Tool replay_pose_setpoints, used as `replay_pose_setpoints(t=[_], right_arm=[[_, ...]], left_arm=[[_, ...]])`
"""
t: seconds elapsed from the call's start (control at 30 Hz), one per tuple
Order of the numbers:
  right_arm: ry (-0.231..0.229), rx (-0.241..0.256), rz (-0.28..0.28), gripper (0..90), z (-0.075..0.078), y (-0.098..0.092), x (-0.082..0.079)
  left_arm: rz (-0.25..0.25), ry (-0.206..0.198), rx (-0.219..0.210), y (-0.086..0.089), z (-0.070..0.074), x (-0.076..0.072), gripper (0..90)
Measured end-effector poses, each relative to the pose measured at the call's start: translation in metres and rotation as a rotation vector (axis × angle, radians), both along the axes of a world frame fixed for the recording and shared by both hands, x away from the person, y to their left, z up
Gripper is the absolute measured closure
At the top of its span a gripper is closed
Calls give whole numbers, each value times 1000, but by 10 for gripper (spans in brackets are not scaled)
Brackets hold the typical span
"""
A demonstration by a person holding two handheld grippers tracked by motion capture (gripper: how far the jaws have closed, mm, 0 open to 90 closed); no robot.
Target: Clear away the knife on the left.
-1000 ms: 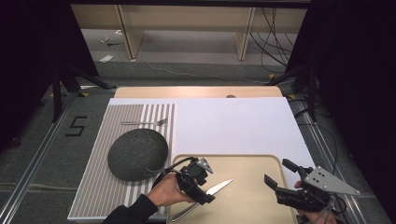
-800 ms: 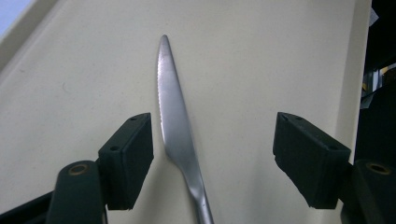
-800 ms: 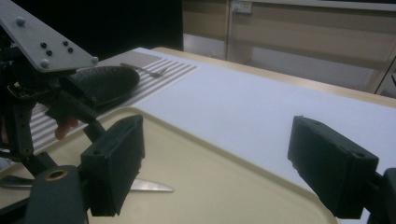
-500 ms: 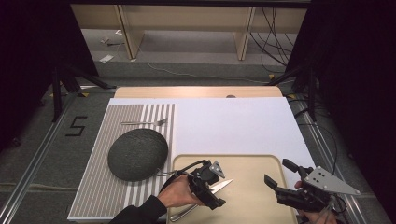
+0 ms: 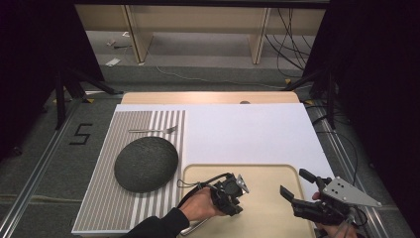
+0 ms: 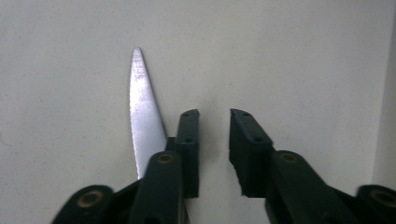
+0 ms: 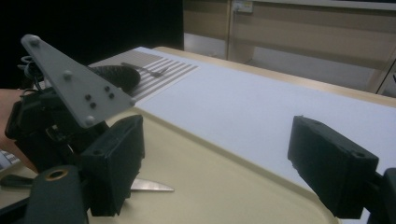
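A table knife lies on the beige tray (image 5: 267, 171); its handle (image 5: 190, 229) pokes out below the person's left hand. In the left gripper view the blade (image 6: 142, 107) rests flat on the tray just left of my left gripper (image 6: 215, 114), whose jaws stand open around bare tray. From above, the left gripper (image 5: 232, 198) points down over the blade. My right gripper (image 5: 293, 182) hovers at the tray's right edge, jaws wide open and empty. The right gripper view has the knife tip (image 7: 152, 186) beyond the right gripper (image 7: 219, 140).
An upturned dark grey bowl (image 5: 146, 163) sits on a striped placemat (image 5: 114, 208) left of the tray, with a fork (image 5: 153, 130) behind it. A white sheet (image 5: 247, 134) covers the rest of the table. Black stands flank the table.
The left gripper has slid right along the tray and now covers the knife blade that showed before. The right gripper has held still.
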State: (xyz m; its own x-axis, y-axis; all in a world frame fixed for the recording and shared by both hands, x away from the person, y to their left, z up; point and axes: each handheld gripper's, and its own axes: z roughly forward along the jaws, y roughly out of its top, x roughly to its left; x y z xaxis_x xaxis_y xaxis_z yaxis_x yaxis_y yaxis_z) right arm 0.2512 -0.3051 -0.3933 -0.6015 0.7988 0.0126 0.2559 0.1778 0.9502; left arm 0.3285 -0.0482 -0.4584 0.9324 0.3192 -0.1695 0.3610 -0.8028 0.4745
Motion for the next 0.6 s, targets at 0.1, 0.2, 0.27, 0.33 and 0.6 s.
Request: replay_pose_setpoints(t=[0.1, 0.2, 0.27, 0.33, 0.6], right_arm=[[-1, 2, 0, 195, 0, -1, 0], [-1, 5, -1, 195, 0, -1, 0], [1, 5, 1, 196, 0, -1, 0], [0, 4, 1, 196, 0, -1, 0], [-5, 3, 2, 196, 0, 0, 0]], left_arm=[[17, -17, 35, -1, -1, 2, 819], [35, -18, 55, 0, -3, 5, 868], [43, -18, 58, 0, -4, 5, 893], [44, -22, 62, 1, -3, 6, 895], [92, -59, 72, 10, -3, 11, 897]])
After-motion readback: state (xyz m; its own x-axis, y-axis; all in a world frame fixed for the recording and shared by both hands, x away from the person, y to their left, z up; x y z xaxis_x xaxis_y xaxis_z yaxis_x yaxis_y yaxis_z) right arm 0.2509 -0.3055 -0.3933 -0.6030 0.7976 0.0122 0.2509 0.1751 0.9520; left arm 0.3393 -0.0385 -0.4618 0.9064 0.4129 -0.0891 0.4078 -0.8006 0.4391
